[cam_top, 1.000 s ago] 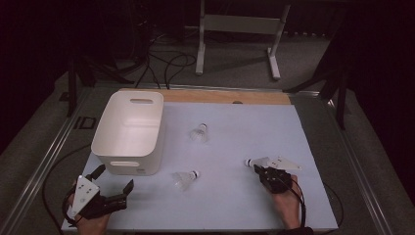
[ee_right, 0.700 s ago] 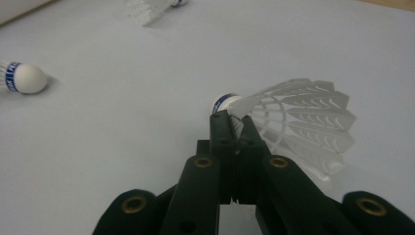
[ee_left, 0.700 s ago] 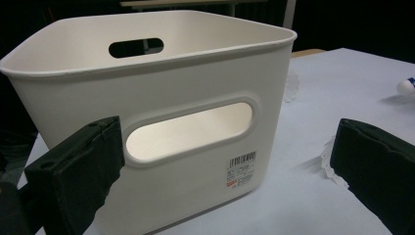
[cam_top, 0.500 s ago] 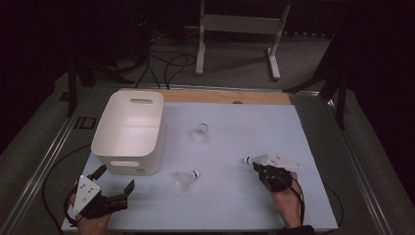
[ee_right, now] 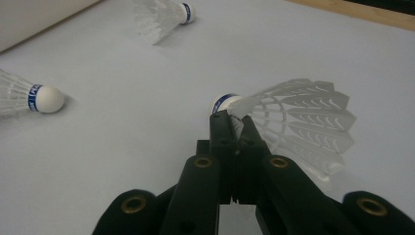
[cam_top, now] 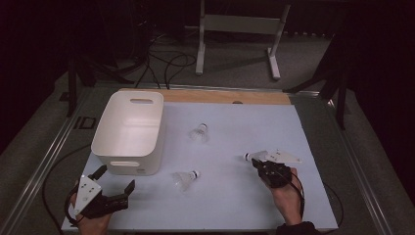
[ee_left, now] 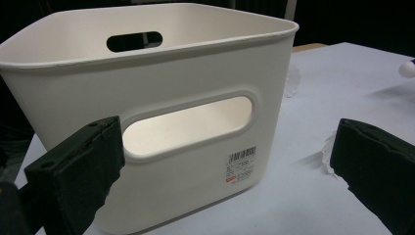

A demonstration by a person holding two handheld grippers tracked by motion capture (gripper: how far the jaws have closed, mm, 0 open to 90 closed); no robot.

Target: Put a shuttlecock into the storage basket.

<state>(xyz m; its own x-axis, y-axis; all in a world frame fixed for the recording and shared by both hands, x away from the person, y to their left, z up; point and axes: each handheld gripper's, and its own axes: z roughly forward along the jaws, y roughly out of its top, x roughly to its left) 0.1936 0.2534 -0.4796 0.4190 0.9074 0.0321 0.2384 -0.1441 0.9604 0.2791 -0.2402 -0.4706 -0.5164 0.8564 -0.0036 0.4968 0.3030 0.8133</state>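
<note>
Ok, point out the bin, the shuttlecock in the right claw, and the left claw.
bin (cam_top: 113, 157), high view, near wall beside the handle slot.
held shuttlecock (ee_right: 313, 122), right gripper view, feather skirt.
left claw (cam_top: 115, 178), high view, midway between its open tips.

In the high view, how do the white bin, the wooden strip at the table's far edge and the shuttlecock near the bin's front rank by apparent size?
1. White plastic bin with handle slots: largest.
2. Long, thin light wooden strip; being farthest from the camera may shrink it.
3. White feathered shuttlecock near the bin's front: smallest.
</note>
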